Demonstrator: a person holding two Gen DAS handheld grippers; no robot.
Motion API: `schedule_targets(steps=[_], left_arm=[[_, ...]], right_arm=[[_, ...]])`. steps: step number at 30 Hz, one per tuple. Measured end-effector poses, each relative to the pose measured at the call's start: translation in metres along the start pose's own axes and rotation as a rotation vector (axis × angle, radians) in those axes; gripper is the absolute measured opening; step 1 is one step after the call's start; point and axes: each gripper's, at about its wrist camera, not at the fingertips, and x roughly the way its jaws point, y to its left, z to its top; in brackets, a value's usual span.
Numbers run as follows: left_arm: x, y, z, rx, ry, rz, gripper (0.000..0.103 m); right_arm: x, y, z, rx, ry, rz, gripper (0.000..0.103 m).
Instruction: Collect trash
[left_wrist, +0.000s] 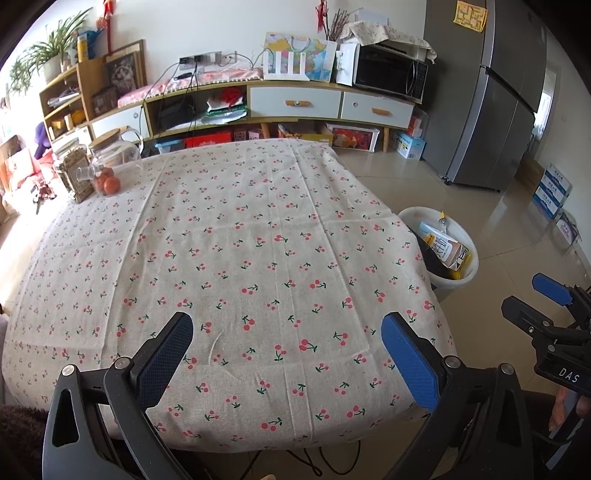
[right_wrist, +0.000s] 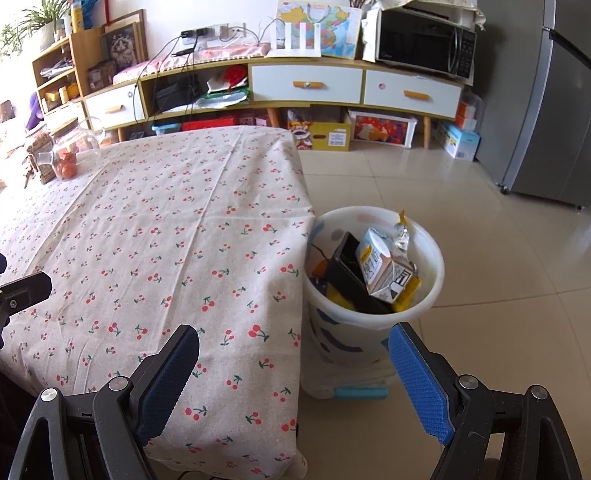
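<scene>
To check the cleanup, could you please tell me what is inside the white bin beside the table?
The bin holds a milk carton, a black box, a crumpled clear wrapper and yellow packaging. Anything beneath them is covered.

Black gripper (left_wrist: 287, 356) frames – blue pads (left_wrist: 410, 363), silver screws

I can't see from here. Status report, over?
Both grippers open, empty. Trash in bin beside table. Nothing in the way.

A tabletop (left_wrist: 229, 236) draped in cherry-print cloth is seen on a glossy tiled floor (right_wrist: 480, 229). A low wooden sideboard (left_wrist: 295, 103) is set against the white wall (left_wrist: 221, 26), a grey refrigerator (left_wrist: 495, 96) beside it.
</scene>
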Motion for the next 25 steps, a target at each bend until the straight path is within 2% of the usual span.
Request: schedule_targets(steps=[22, 25], left_arm=[[-0.0006, -0.0057, 0.0005, 0.017, 0.001, 0.003, 0.103], [-0.0007, -0.0041, 0.003, 0.02, 0.007, -0.023, 0.103]], right_arm=[[-0.0004, -0.0045, -0.0022, 0.01, -0.006, -0.007, 0.087], [-0.001, -0.0067, -0.0025, 0.011, -0.011, -0.007, 0.087]])
